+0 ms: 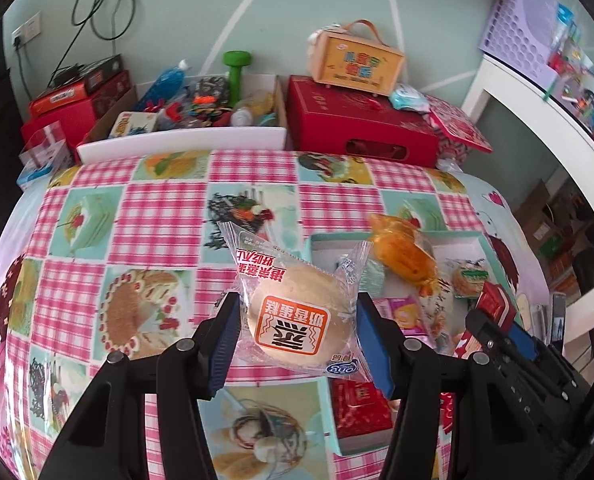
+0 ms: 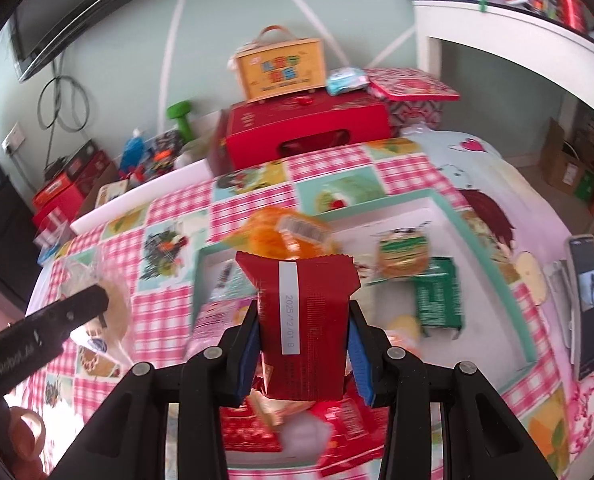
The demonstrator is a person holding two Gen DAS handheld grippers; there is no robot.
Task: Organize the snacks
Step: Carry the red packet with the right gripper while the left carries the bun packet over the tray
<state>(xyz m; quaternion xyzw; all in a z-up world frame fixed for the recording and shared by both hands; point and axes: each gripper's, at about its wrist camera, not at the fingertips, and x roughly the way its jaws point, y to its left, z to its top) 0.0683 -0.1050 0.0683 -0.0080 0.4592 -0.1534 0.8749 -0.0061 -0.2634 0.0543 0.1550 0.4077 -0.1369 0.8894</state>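
The left gripper (image 1: 297, 320) holds a round cake in a clear wrapper (image 1: 297, 316) between its blue pads, the jaws about half spread and pressing on the wrapper's sides; the cake hangs above the checked tablecloth (image 1: 97, 208), just left of the shallow box (image 1: 473, 240). The right gripper (image 2: 303, 328) is clamped narrowly on a red packet (image 2: 301, 320) with a white date strip, held upright over the near end of that same box (image 2: 493, 256).

Only the left wrist view shows the cake's orange label and the full spread of cloth to the left of the box. It also catches the right gripper from the side at the right edge, with the red packet (image 1: 495, 300) between its pads.

Only the right wrist view shows the far part of the box: a green packet (image 2: 437, 296), a small burger-printed snack (image 2: 403, 256) and an orange-wrapped snack (image 2: 285, 236) behind the red packet. It also shows a phone (image 2: 587, 300) lying on the cloth right of the box, and the left gripper's black finger at the left edge with the cake blurred beside it.

Both views take in the red gift box (image 1: 361, 124) beyond the table with a yellow case (image 1: 357, 60) on top.
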